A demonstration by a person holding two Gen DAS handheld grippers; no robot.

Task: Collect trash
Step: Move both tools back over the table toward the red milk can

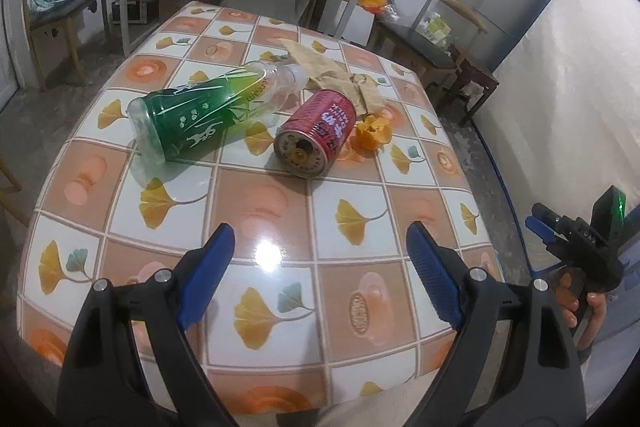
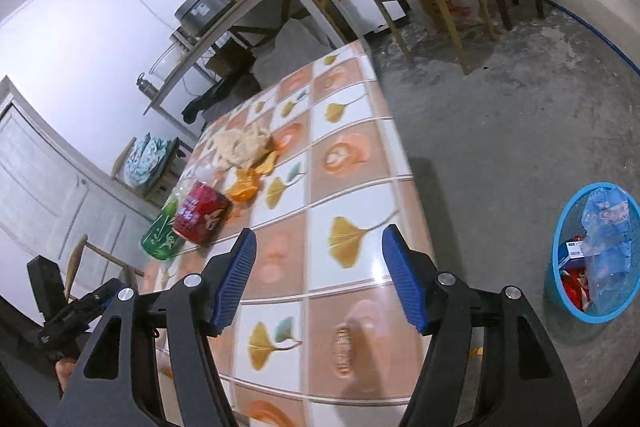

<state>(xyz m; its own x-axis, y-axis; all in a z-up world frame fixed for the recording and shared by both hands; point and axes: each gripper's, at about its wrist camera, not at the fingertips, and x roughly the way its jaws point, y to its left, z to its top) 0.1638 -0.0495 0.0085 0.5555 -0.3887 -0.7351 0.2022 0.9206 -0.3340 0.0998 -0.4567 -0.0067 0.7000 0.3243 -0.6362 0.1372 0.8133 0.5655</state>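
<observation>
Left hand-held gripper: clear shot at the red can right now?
Probably yes. The left hand-held gripper is open and empty, and only bare table lies between it and the can. The bottle lies off to the side, not in the way.

I make out little: green bottle (image 1: 192,115) label, pale lettering at 2 o'clock end, unreadable; red can (image 1: 318,129) white-blue characters, illegible.

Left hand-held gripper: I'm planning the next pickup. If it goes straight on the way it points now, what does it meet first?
Probably bare tabletop first, since the open left hand-held gripper tilts downward. Past that, the red can lies nearest its line, the green bottle slightly left. Depth is unclear.
</observation>
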